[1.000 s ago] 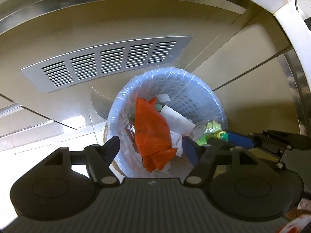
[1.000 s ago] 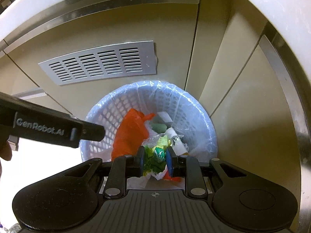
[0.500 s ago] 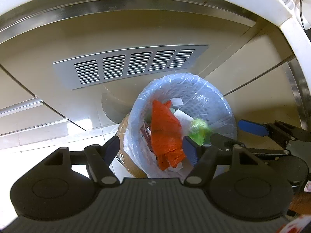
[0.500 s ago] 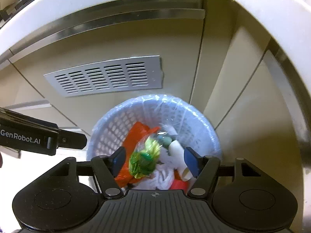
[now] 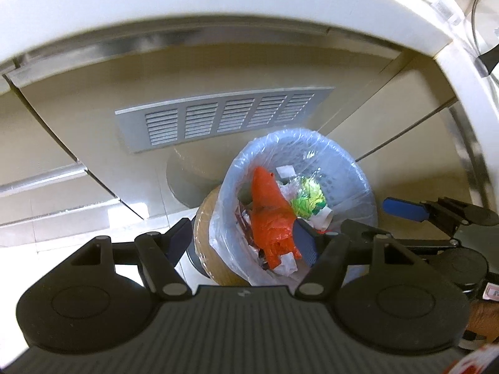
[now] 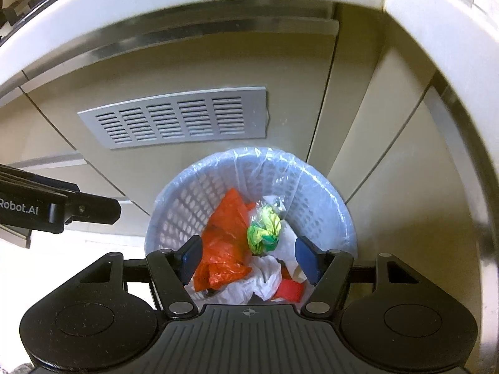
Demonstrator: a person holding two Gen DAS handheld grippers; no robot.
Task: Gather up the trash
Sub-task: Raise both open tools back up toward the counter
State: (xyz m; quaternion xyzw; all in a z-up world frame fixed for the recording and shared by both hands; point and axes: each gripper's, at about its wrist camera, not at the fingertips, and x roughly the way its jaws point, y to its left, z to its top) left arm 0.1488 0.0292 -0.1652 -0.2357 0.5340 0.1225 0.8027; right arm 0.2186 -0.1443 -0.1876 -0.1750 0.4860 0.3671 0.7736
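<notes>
basket [image 6: 330, 199] pale blue lattice | bag [image 6: 224, 230] orange | wrapper [image 6: 265, 233] seemingly green-yellow

The mouth of the lined basket [image 6: 318, 187] at lower centre is being left open from above. Its floor is being covered by an orange bag [image 6: 224, 240] and a green wrapper [image 6: 263, 233]. The upper frame is being closed off by the cabinet front [image 6: 174, 68].

Grey louvred vent [image 6: 177, 118] on beige cabinet panel [image 6: 193, 68]; white countertop edge [image 5: 218, 9].

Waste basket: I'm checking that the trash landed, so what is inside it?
Inside the waste basket: green-yellow wrapper on top, orange bag, white paper, a red scrap. Anything beneath them is covered.
</notes>
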